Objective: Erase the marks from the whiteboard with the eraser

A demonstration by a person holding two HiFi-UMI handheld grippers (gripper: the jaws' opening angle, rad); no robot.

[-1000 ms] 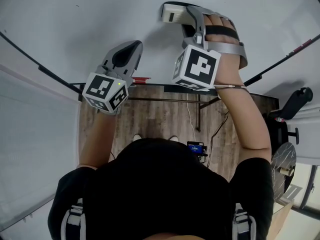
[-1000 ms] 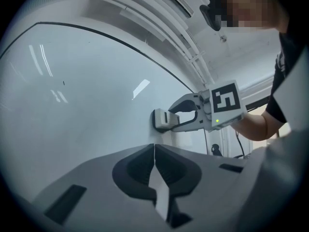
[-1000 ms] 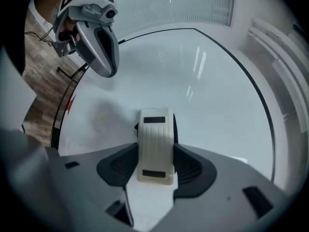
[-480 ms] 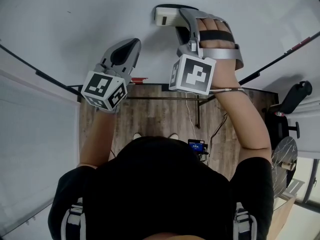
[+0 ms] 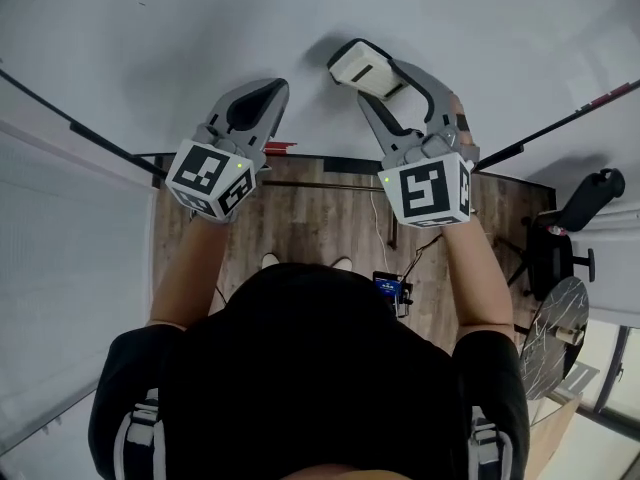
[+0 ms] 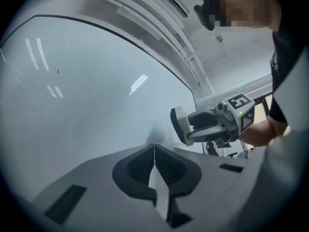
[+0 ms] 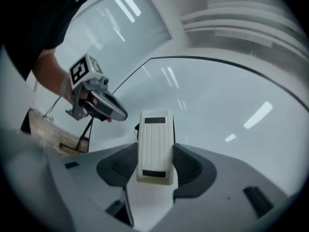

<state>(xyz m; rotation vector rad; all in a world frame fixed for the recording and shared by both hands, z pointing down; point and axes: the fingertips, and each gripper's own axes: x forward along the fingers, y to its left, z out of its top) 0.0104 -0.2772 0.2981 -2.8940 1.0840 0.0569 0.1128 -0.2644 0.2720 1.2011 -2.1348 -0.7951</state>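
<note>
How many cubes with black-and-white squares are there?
2: the left cube on the left gripper, the right cube on the right gripper that holds the eraser. No others visible.

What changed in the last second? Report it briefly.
The right gripper, still clamped on the eraser, pulled back along the whiteboard toward the person and twisted to a new angle. The left gripper stayed where it was, shut and empty.

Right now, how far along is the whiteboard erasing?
Done: the whiteboard looks almost wholly clean. In hand: the right claw is shut on the eraser; the left claw is shut and empty. Left: one tiny dark speck shows on the board in the left gripper view.
</note>
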